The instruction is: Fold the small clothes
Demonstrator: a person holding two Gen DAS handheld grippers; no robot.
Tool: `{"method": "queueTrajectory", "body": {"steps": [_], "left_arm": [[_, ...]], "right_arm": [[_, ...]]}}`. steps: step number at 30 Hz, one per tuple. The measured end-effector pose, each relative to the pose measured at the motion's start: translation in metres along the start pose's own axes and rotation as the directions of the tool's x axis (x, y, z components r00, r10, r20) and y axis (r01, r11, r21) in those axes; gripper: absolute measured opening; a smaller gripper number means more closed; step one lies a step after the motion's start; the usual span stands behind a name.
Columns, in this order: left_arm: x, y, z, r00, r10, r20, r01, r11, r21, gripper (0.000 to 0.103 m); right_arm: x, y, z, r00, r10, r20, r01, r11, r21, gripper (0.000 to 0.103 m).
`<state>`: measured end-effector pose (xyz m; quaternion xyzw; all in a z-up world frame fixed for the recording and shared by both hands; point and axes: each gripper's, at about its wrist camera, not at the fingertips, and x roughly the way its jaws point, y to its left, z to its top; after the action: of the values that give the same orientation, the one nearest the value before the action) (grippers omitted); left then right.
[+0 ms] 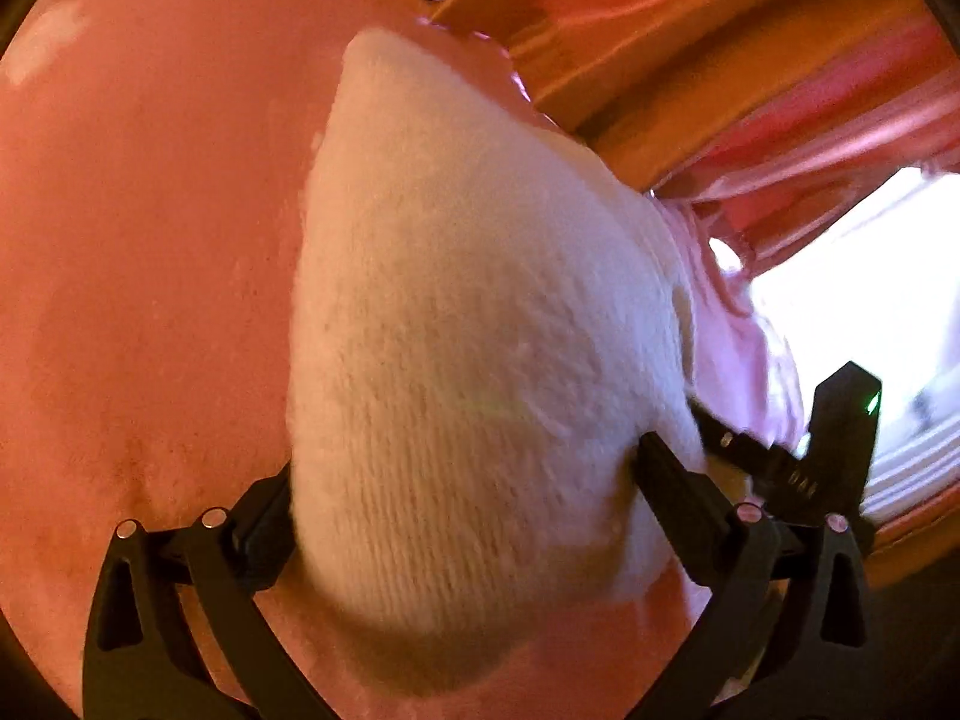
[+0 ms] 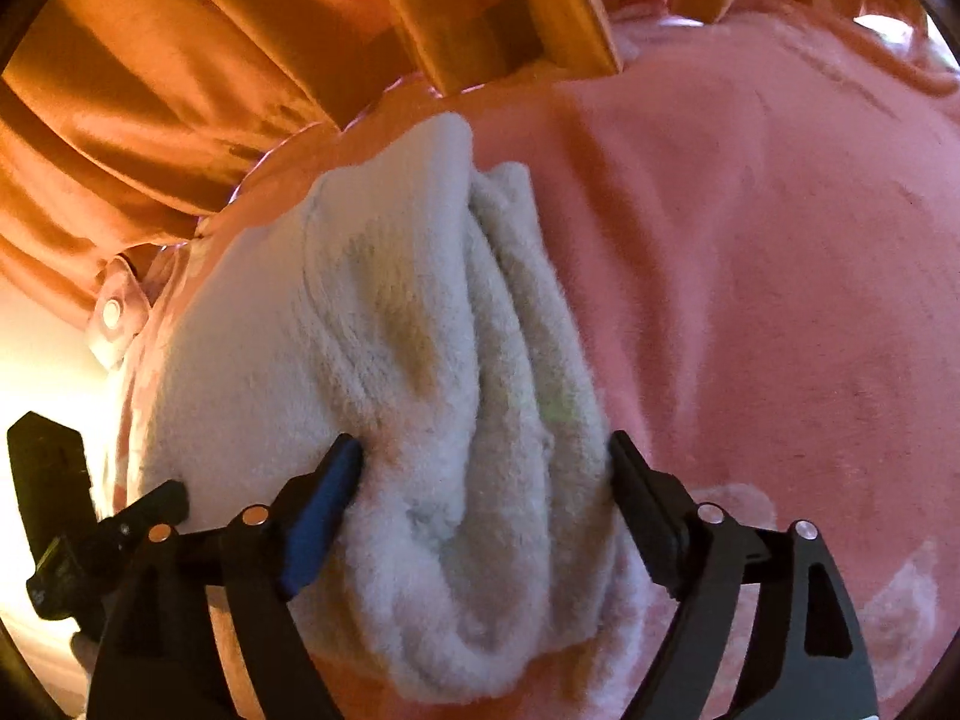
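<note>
A small white knitted garment [image 1: 456, 348] lies on a pink surface [image 1: 150, 240]. In the left wrist view it fills the middle, and my left gripper [image 1: 462, 480] has its jaws spread around the near end of it. In the right wrist view the same white garment [image 2: 432, 360] is bunched in folds, and my right gripper [image 2: 486, 468] has its jaws pressed on both sides of the bunched cloth. My right gripper also shows at the right of the left wrist view [image 1: 798, 468], and my left gripper at the lower left of the right wrist view [image 2: 90, 516].
Orange curtain fabric [image 2: 180, 90] hangs beyond the pink surface [image 2: 750, 270]. A bright window area [image 1: 870, 312] glares at the right of the left wrist view. A wooden chair frame [image 2: 540, 0] stands behind the surface.
</note>
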<state>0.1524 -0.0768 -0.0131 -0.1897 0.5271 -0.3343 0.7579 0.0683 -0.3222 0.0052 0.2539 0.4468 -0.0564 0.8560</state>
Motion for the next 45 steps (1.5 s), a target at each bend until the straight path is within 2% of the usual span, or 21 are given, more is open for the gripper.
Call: {"method": "queueTrajectory", "body": {"steps": [8, 10, 11, 12, 13, 15, 18, 22, 26, 27, 30, 34, 40, 45], "left_arm": [[0.003, -0.006, 0.000, 0.999, -0.014, 0.033, 0.013, 0.999, 0.042, 0.098], [0.002, -0.006, 0.000, 0.999, -0.021, 0.047, 0.019, 0.999, 0.047, 0.098], [0.001, -0.007, 0.000, 0.999, -0.018, 0.050, 0.016, 0.998, 0.053, 0.098], [0.001, -0.009, -0.001, 0.999, -0.007, 0.053, 0.003, 0.998, 0.064, 0.097], [0.002, -0.013, -0.001, 0.998, 0.008, 0.056, -0.012, 0.997, 0.082, 0.092], [-0.002, -0.027, -0.003, 0.997, 0.046, 0.066, -0.055, 0.989, 0.140, 0.084], [-0.010, -0.042, -0.002, 0.994, 0.088, 0.070, -0.101, 0.975, 0.197, 0.073], [-0.024, -0.071, -0.008, 0.991, 0.114, 0.071, -0.130, 0.951, 0.281, 0.067], [-0.040, -0.108, -0.016, 0.987, 0.140, 0.085, -0.162, 0.914, 0.372, 0.065], [-0.044, -0.115, -0.017, 0.988, 0.134, 0.083, -0.155, 0.912, 0.380, 0.065], [-0.042, -0.126, -0.016, 0.989, 0.138, 0.059, -0.150, 0.907, 0.393, 0.065], [-0.032, -0.132, -0.022, 0.978, 0.204, 0.043, -0.203, 0.886, 0.416, 0.065], [-0.023, -0.116, -0.023, 0.973, 0.231, 0.003, -0.214, 0.898, 0.384, 0.066], [-0.015, -0.108, -0.023, 0.968, 0.249, -0.022, -0.224, 0.902, 0.369, 0.077]], "right_arm": [[0.016, -0.004, 0.005, 0.996, 0.084, -0.015, -0.083, 0.995, 0.061, 0.092], [0.016, -0.003, 0.005, 0.996, 0.086, -0.010, -0.086, 0.995, 0.046, 0.090], [0.013, -0.001, 0.004, 0.995, 0.096, -0.003, -0.095, 0.995, 0.022, 0.082], [0.010, 0.002, 0.004, 0.992, 0.128, 0.004, -0.128, 0.992, 0.003, 0.060], [0.007, 0.003, 0.003, 0.989, 0.147, 0.007, -0.147, 0.989, -0.002, 0.050], [-0.003, 0.012, 0.003, 0.993, 0.112, 0.027, -0.111, 0.993, -0.038, 0.038], [-0.020, 0.023, -0.001, 0.990, 0.125, 0.064, -0.122, 0.991, -0.054, 0.034], [-0.045, 0.038, -0.006, 0.984, 0.139, 0.111, -0.132, 0.989, -0.074, 0.034], [-0.072, 0.045, -0.015, 0.978, 0.120, 0.169, -0.109, 0.991, -0.074, 0.033], [-0.079, 0.043, -0.018, 0.976, 0.122, 0.180, -0.112, 0.991, -0.067, 0.033], [-0.086, 0.035, -0.025, 0.978, 0.108, 0.179, -0.103, 0.994, -0.036, 0.033], [-0.070, 0.019, -0.031, 0.988, 0.087, 0.124, -0.088, 0.996, -0.003, 0.033], [-0.051, 0.002, -0.036, 0.994, 0.046, 0.097, -0.049, 0.998, 0.037, 0.051], [-0.031, -0.010, -0.035, 0.994, 0.085, 0.063, -0.089, 0.993, 0.078, 0.065]]}}
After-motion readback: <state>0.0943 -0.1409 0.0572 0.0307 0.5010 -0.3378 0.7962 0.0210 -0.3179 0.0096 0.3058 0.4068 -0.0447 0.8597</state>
